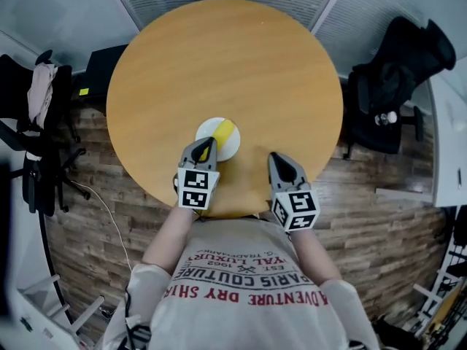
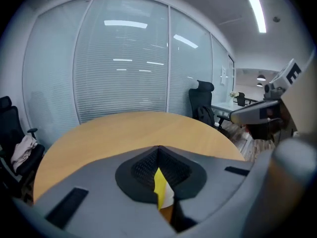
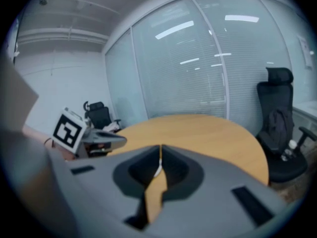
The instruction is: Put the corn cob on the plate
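The round wooden table [image 1: 277,86] fills the middle of the head view, and the person stands at its near edge. Far to the right of the table stands a black office chair [image 1: 398,86]. To the left is another chair [image 1: 36,122] with clothes hanging on it.

The left gripper [image 1: 207,148] hangs over the near part of the table, just at the near side of the white plate [image 1: 206,128]. Its jaws are pressed together and grip nothing; in the left gripper view only a thin line of yellow and white shows in the slit between them. The right gripper [image 1: 279,159] is to the right, well apart from the plate. Its jaws are also closed, with nothing between them.

The yellow corn cob [image 1: 225,132] lies on the plate, on its right half. No gripper touches it.
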`<action>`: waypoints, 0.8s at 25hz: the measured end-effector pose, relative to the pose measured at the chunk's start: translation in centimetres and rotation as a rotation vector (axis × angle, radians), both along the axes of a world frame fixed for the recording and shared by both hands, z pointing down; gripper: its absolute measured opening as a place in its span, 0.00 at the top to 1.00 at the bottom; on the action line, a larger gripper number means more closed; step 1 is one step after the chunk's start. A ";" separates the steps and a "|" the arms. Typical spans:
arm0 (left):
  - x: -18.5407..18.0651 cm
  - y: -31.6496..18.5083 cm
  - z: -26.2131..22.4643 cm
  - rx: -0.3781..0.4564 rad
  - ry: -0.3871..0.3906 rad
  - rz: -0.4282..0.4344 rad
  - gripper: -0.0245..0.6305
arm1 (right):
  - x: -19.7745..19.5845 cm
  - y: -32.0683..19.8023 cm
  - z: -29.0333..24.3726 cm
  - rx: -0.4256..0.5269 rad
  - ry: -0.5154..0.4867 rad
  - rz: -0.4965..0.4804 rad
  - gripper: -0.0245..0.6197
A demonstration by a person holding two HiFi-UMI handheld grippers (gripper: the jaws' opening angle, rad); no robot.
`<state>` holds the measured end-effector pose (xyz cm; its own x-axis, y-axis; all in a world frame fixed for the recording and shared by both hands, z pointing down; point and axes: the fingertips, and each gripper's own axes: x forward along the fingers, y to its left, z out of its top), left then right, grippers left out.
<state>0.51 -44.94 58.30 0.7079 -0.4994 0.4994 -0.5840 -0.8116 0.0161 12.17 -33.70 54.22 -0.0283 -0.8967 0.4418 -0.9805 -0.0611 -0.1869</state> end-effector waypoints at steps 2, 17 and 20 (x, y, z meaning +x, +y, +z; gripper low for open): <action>-0.6 0.5 -1.9 0.044 0.033 -0.012 0.91 | -0.3 -0.1 -1.0 0.023 0.007 -0.028 0.91; -4.4 4.5 -18.2 0.257 0.396 -0.019 0.91 | 0.0 0.3 -10.5 0.248 0.038 -0.098 0.92; -5.1 5.3 -19.2 0.294 0.395 -0.020 0.91 | -0.3 0.4 -11.4 0.268 0.061 -0.124 0.92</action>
<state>-4.56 -39.65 39.13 0.8036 -0.5944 0.0305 -0.5950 -0.8037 0.0117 11.85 -33.27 42.83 -0.1258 -0.9728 0.1943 -0.9873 0.1036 -0.1204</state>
